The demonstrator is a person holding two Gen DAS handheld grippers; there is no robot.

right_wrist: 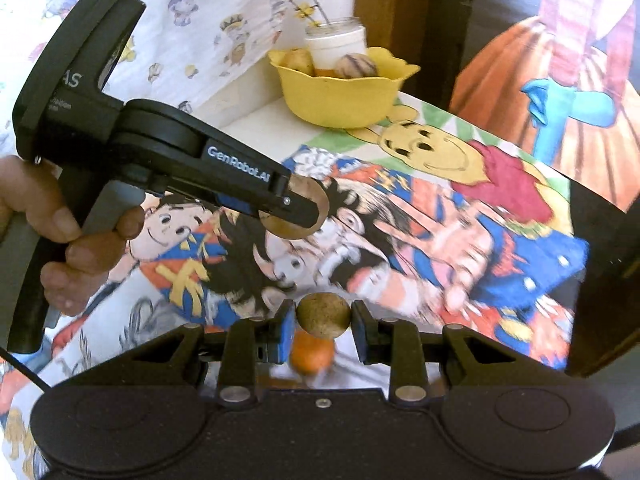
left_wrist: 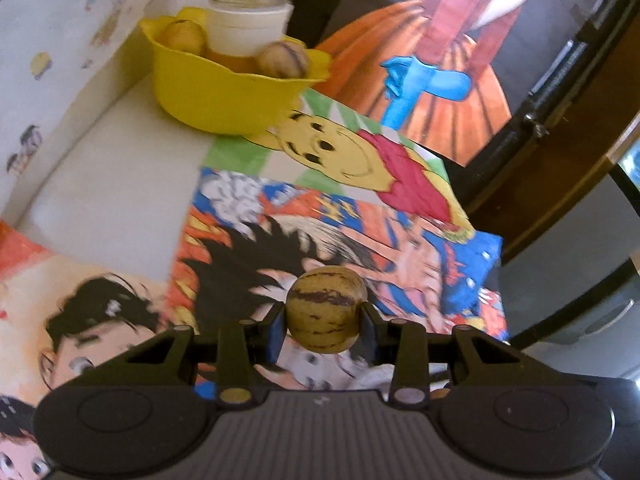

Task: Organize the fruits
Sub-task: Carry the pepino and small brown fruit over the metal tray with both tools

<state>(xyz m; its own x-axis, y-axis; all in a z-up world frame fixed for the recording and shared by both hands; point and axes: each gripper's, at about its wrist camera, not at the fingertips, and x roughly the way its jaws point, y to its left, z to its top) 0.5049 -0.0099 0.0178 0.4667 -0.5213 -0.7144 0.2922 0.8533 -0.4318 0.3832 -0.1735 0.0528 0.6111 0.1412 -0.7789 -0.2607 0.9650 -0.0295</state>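
My left gripper (left_wrist: 325,314) is shut on a striped yellow-green melon fruit (left_wrist: 326,308) and holds it above the cartoon cloth; it also shows in the right wrist view (right_wrist: 298,204), still holding that fruit (right_wrist: 280,228). My right gripper (right_wrist: 323,320) is shut on a round brown fruit (right_wrist: 323,315). An orange fruit (right_wrist: 312,354) lies on the cloth just below it. A yellow bowl (left_wrist: 224,92) at the far end holds several fruits, one of them striped (left_wrist: 282,60); the bowl also shows in the right wrist view (right_wrist: 340,94).
A glass jar (left_wrist: 250,20) with white contents and flower stems stands right behind the bowl. The table (left_wrist: 112,184) is covered with cartoon prints. Its right edge drops off beside dark furniture (left_wrist: 560,152). A wall with patterned paper (right_wrist: 200,20) is on the left.
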